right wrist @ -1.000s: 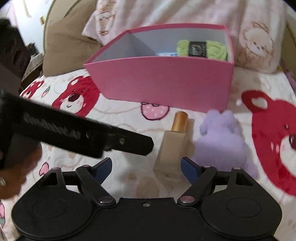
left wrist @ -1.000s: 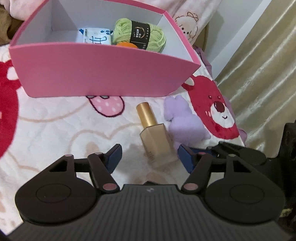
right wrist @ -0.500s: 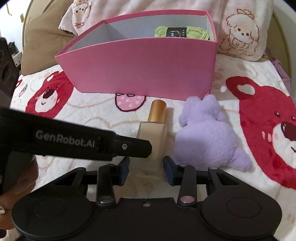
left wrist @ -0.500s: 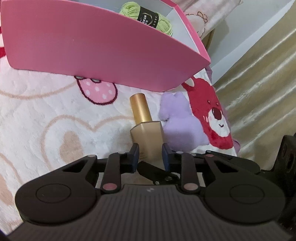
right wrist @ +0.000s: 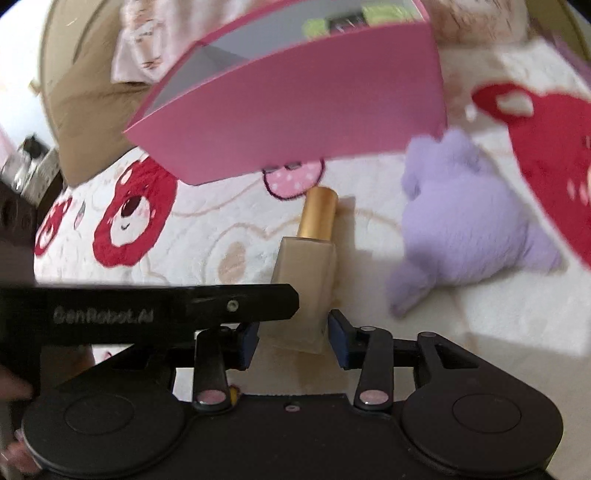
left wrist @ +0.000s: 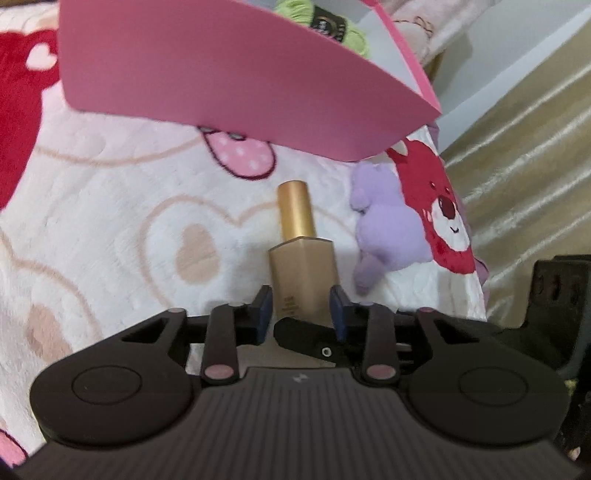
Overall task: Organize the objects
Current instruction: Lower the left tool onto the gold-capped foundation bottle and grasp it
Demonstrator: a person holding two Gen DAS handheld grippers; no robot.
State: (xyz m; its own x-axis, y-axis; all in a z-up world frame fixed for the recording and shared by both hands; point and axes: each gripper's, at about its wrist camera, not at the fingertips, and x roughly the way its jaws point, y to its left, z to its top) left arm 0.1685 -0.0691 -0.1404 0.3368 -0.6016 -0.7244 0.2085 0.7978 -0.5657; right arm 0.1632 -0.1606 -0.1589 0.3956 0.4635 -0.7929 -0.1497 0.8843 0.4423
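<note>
Pink card box (left wrist: 229, 81) stands at the back of the bed (left wrist: 110, 221), green yarn (left wrist: 321, 26) inside it. In front lies the bottle (left wrist: 303, 273), gold cap toward the box. Both tools bracket its base: the left tool (left wrist: 301, 310) and the right tool (right wrist: 293, 334) each have their jaws easing apart, pads beside the glass; whether they press it I cannot tell. A purple plush (right wrist: 472, 225) lies just right of the bottle.

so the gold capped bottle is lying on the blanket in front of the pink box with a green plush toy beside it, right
Not quite: the plush toy is purple, not green. The right wrist view shows it clearly. The rest holds: the gold-capped bottle lies on the blanket in front of the pink box, toy beside it.
</note>
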